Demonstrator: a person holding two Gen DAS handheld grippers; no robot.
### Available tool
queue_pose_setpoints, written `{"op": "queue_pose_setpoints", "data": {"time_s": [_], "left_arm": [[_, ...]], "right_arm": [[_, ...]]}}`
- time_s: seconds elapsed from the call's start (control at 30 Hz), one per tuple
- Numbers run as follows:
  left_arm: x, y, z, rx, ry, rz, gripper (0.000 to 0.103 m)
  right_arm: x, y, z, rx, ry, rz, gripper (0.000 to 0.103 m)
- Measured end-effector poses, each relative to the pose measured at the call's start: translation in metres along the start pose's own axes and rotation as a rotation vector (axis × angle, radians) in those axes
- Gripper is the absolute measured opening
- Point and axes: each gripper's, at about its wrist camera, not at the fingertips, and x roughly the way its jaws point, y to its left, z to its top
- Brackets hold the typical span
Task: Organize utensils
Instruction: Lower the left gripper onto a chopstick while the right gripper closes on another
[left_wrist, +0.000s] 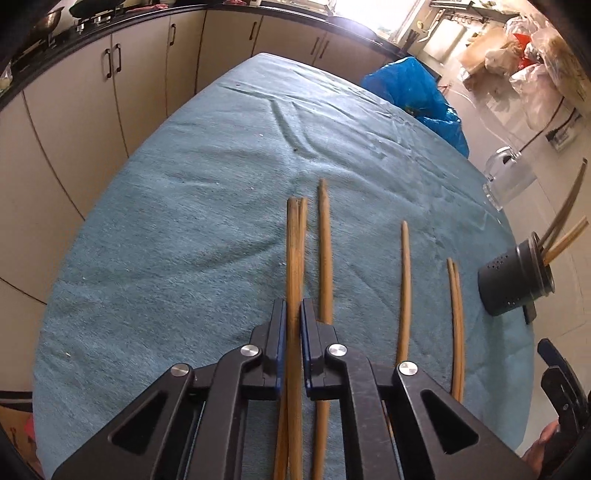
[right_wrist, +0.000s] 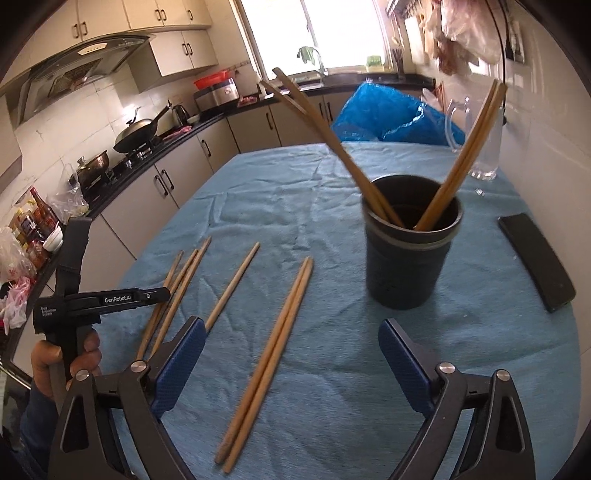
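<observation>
we see left gripper (left_wrist: 293, 332) clamped on chopstick pair (left_wrist: 295, 258), lower centre | right gripper (right_wrist: 291, 354) jaws apart over loose chopsticks (right_wrist: 273, 354) | blue cloth (left_wrist: 184, 221) | dark holder (right_wrist: 410, 251) centre-right, upright | cabinets (left_wrist: 92, 92) upper left

You are working in a home kitchen. Cream cabinets (right_wrist: 177, 173) with dark handles run under a black countertop (right_wrist: 207, 123), where a wok (right_wrist: 136, 134) and a lidded pot (right_wrist: 92, 164) sit on the gas hob beneath a range hood (right_wrist: 81, 62). A rice cooker (right_wrist: 218, 92) stands further along, and a tap (right_wrist: 314, 59) rises at the bright window (right_wrist: 332, 29). Sauce bottles (right_wrist: 33, 225) crowd the near counter. Your table wears a blue towel (right_wrist: 295, 192); a blue plastic bag (right_wrist: 388, 114) slumps beyond it.
</observation>
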Motion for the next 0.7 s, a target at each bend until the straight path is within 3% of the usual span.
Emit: {"op": "queue_pose_setpoints", "data": {"time_s": [0.23,0.37,0.6,0.7], "left_arm": [[-0.002,0.008,0.009,-0.007,-0.013,-0.009,0.007],[0.002,0.019,0.017,-0.025,0.004,-0.015,0.007],[0.011,0.025,0.030,-0.013,0.026,-0.014,0.007],[0.013,0.026,0.035,-0.005,0.035,-0.018,0.007]], "right_arm": [[0.030,0.034,0.016,-0.025,0.091,0.057,0.079],[0.063,0.053,0.032,-0.040,0.173,0.055,0.064],[0.139,0.047,0.067,0.081,0.339,0.028,0.054],[0.160,0.043,0.079,0.099,0.368,-0.001,0.051]]}}
